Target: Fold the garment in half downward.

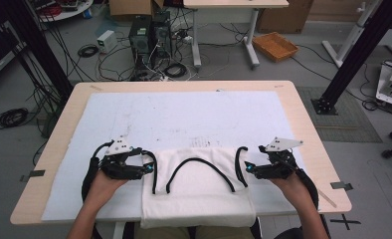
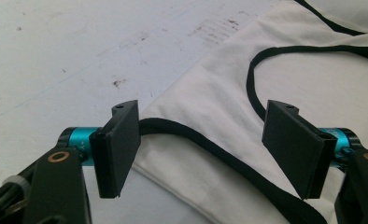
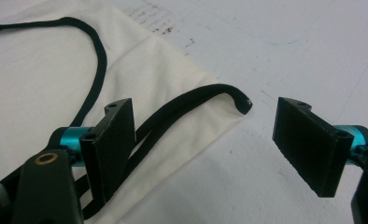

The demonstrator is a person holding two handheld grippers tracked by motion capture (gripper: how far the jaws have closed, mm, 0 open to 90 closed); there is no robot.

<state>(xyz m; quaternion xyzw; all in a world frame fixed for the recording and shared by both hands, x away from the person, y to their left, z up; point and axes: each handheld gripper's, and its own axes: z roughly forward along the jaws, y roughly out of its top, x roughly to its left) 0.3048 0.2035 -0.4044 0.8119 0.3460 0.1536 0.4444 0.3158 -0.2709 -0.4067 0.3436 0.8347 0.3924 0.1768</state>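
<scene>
A white sleeveless top [image 1: 199, 186] with black trim lies flat at the table's near edge, its lower part hanging over the edge. My left gripper [image 1: 147, 168] is at the top's left shoulder corner. In the left gripper view the left gripper [image 2: 201, 142] is open, and the black-edged strap [image 2: 182, 130] runs between the jaws untouched. My right gripper [image 1: 244, 168] is at the right shoulder corner. The right gripper [image 3: 205, 140] stands open around the strap's black tip [image 3: 219, 91], with its pads clear of the cloth.
A white mat [image 1: 184, 114] covers most of the wooden table [image 1: 311, 144]. Beyond the far edge, on the floor, are computer towers [image 1: 149, 32], cables, a desk leg [image 1: 251, 47] and an orange basket [image 1: 275, 46]. Black frame posts [image 1: 355, 55] stand at both sides.
</scene>
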